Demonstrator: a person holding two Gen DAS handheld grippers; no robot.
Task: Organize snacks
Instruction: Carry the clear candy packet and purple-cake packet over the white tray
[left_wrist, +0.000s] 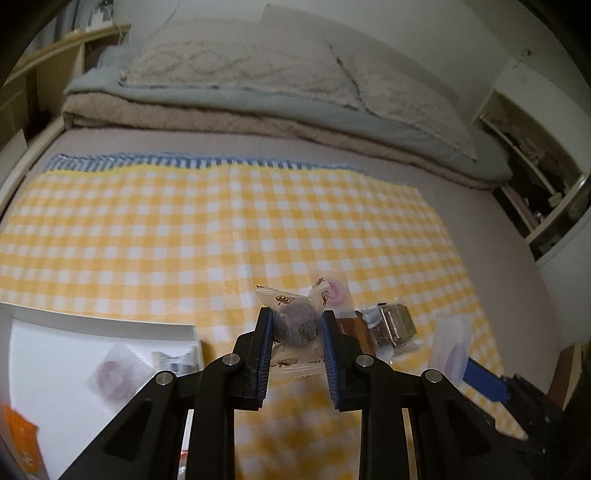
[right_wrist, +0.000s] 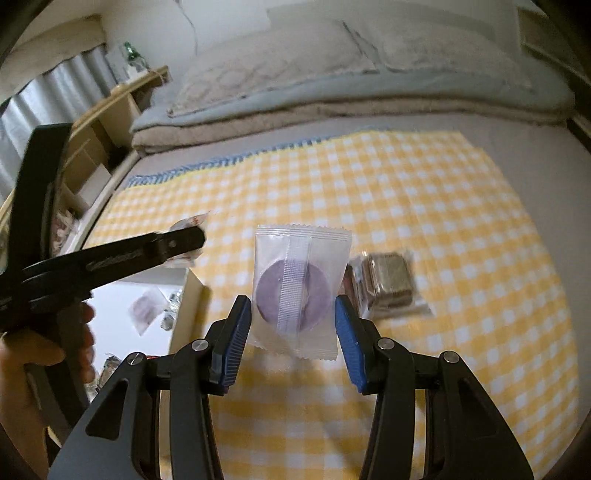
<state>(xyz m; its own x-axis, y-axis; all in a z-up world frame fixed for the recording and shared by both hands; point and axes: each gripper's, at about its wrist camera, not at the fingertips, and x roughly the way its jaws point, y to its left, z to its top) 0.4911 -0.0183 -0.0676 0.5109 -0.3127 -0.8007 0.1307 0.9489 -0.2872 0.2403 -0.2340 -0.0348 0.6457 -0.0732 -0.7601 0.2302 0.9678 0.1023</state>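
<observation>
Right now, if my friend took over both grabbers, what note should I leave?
Left gripper: shut on a leaf-print snack packet, lifted.
Right gripper: shut on a clear packet with a purple round snack, lifted.
White box, at the left: a few packets already inside.
Left to do: put both held packets away, then the brown wrapped snack on the yellow checked cloth.
</observation>
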